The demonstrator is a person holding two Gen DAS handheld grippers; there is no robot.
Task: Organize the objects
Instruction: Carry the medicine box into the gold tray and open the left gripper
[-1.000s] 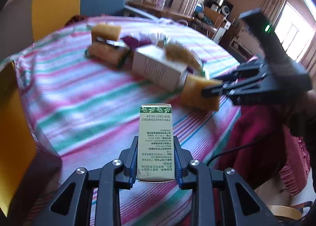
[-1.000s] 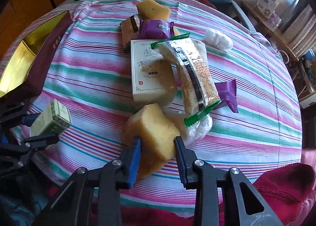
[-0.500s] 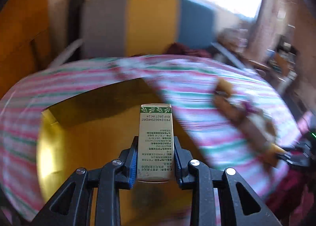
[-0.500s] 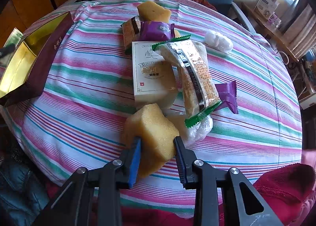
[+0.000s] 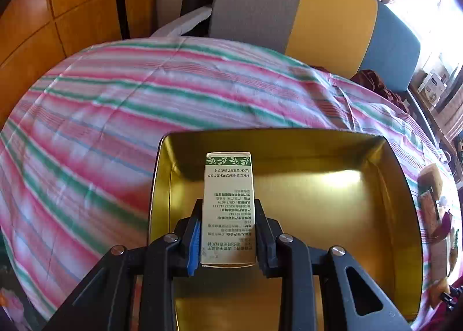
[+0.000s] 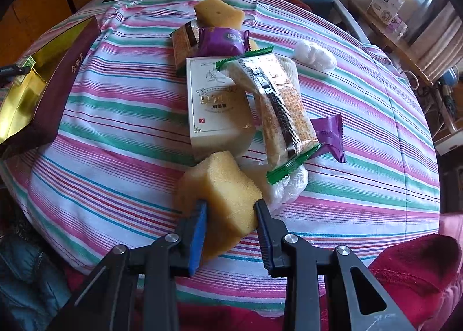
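Left wrist view showed the left gripper (image 5: 227, 237) squeezing a small green and white box (image 5: 228, 209) tight between its two fingers. That box hung over the gold inside of an open tray (image 5: 332, 186) on the striped tablecloth (image 5: 101, 128). Right wrist view showed the right gripper (image 6: 230, 228) pinching a yellow sponge (image 6: 222, 201) near the table's front edge. Just behind the sponge lay a white box (image 6: 217, 111), a long cracker pack (image 6: 280, 111) and a purple wrapper (image 6: 222, 39). The tray (image 6: 58, 79) sat far off to the left.
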